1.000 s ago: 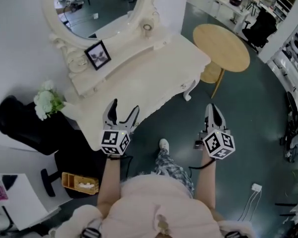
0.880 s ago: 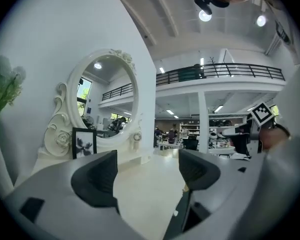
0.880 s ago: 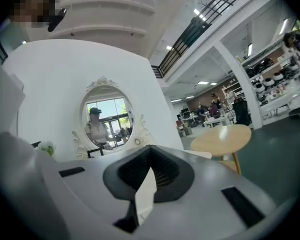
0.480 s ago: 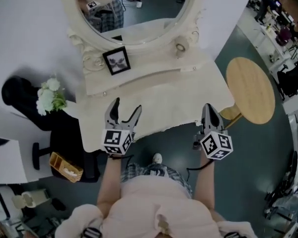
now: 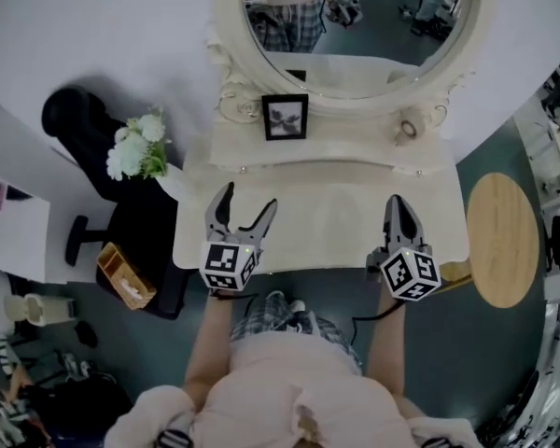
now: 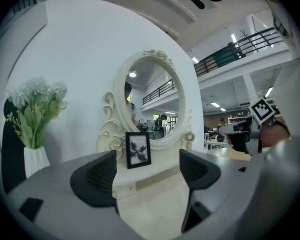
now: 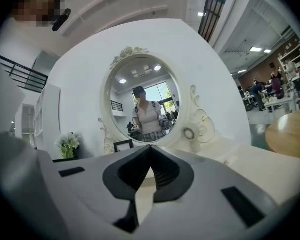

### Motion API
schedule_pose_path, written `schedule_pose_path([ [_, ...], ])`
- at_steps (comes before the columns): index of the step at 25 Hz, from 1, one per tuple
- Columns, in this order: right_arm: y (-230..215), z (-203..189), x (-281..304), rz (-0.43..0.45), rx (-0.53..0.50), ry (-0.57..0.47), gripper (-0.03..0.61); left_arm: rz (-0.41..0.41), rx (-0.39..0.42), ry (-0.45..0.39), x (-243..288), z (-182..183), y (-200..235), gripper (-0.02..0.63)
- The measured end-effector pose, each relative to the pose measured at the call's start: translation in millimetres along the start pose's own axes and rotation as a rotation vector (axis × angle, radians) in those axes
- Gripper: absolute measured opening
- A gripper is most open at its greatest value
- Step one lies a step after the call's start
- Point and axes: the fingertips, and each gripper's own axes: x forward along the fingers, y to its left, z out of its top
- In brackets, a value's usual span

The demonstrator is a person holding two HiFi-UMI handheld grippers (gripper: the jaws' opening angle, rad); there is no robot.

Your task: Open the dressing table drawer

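Over the front edge of the white desk (image 5: 327,217), seen from above, hover the left gripper (image 5: 248,200) and right gripper (image 5: 399,201); its drawer is hidden underneath. Left gripper view: jaws apart, empty. Right gripper view: jaws closed on nothing.

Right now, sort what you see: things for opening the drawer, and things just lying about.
For the job: dressing table, left gripper (open), right gripper (shut).
Lying about: picture frame, flowers, round wooden table, yellow box.
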Motion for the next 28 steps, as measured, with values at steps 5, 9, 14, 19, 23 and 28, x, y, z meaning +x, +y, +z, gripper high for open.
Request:
schedule_pose_path([
  [5,32.8,-10.7,32.4,0.081,-0.005,0.041,0.017,0.117,-0.017,0.01,-11.1,-2.4,33.6,0.377],
  [9,58.8,-19.2,59.1,0.164,-0.017,0.078,0.017,0.182,-0.02,0.023,-15.3,-7.3,49.4,0.377],
  [14,89.7,-34.0,85.5,0.247,-0.049,0.121,0.017,0.233,-0.011,0.04,-0.4,-13.9,68.2,0.376],
  [19,108.3,-55.2,107.3,0.291,-0.057,0.163,0.015,0.253,-0.037,0.088,23.7,-37.1,81.0,0.376],
  [23,117.3,-79.6,120.2,0.312,-0.053,0.208,0.017,0.266,-0.075,0.15,46.1,-75.4,93.9,0.376],
  [28,123.7,-109.1,132.0,0.332,-0.07,0.264,0.017,0.293,-0.124,0.226,69.7,-112.6,107.6,0.374],
])
